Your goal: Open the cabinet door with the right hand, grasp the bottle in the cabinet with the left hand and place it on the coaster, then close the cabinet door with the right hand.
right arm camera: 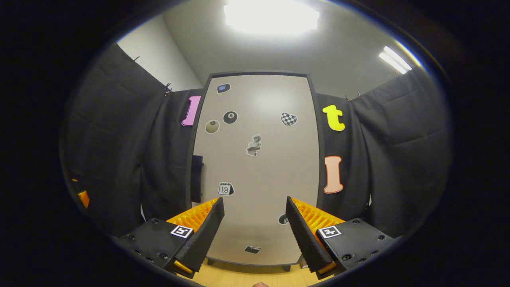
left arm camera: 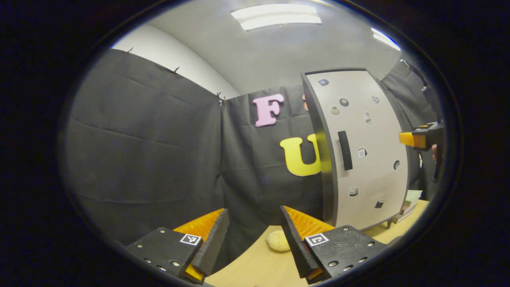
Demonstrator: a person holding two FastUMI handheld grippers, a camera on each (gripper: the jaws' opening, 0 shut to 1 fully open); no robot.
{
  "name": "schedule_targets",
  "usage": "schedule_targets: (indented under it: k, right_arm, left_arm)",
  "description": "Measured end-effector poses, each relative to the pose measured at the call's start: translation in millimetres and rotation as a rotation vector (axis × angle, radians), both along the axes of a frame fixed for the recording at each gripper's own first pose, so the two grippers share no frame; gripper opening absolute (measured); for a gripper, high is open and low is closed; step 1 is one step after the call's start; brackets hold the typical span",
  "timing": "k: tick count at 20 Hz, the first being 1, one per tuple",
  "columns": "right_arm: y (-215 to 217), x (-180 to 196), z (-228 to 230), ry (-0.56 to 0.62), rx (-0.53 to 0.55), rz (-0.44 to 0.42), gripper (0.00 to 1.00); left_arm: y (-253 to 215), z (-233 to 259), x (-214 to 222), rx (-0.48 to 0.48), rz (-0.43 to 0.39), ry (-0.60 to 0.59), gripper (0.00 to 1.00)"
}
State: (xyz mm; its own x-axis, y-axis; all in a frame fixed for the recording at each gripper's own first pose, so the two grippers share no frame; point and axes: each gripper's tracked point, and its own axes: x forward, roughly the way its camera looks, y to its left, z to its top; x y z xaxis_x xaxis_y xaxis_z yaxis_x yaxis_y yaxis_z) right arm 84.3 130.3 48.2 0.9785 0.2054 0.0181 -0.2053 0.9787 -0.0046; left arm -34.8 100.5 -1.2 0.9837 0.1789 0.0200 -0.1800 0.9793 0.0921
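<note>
Left gripper view

- Left gripper, black-padded fingers with orange ribbed backs: fingers apart, nothing between them, at 6 o'clock. Held back and off to the cabinet's side, I judge, because its turn comes only once the door is open.
- Tall pale-grey cabinet with dark frame: at 3 o'clock, upright on short feet on the table. Door shut, so the bottle, if inside, is hidden.
- Black vertical bar handle: on the door near its left edge, untouched.
- Small stickers on the door: scattered over the face.
- Light wooden table top: at 6 o'clock, beyond the fingers.
- Pale round knitted pad, probably the coaster: flat on the table between the fingers and the cabinet's foot, near the cabinet, so the carry from shelf to pad would be short.
- Right gripper, orange and black: at 3 o'clock, facing the door front, well apart from the handle; a hand behind it.
- Stack of books or papers: at 4 o'clock, beside the cabinet's foot.

Right gripper view

- Right gripper: fingers apart, empty, at 6 o'clock, pointed squarely at the door, in readiness for the pull, I judge.
- Cabinet: fills the centre, door closed.
- Handle: at 9 o'clock of centre, off left of the fingers, so the gripper would need to shift that way.
- Orange part at 8 o'clock: likely the left gripper, too small to be sure
</note>
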Motion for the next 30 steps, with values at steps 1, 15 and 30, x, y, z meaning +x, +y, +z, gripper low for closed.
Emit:
schedule_targets:
  k: [1,15,30]
  right_arm:
    - [7.4,4.8,2.0,0.004,0.004,0.007,0.97]
    - [108.6,65.4,9.2,0.075,0.047,0.106,0.99]
    - [177.2,121.6,-21.4,0.191,0.034,0.118,0.70]
  left_arm:
    - [8.0,0.7,-3.9,0.005,0.015,0.001,0.79]
    - [90.6,-8.7,-44.5,0.011,0.191,0.019,0.77]
    - [142.6,-22.2,-62.5,0.000,0.305,0.033,0.79]
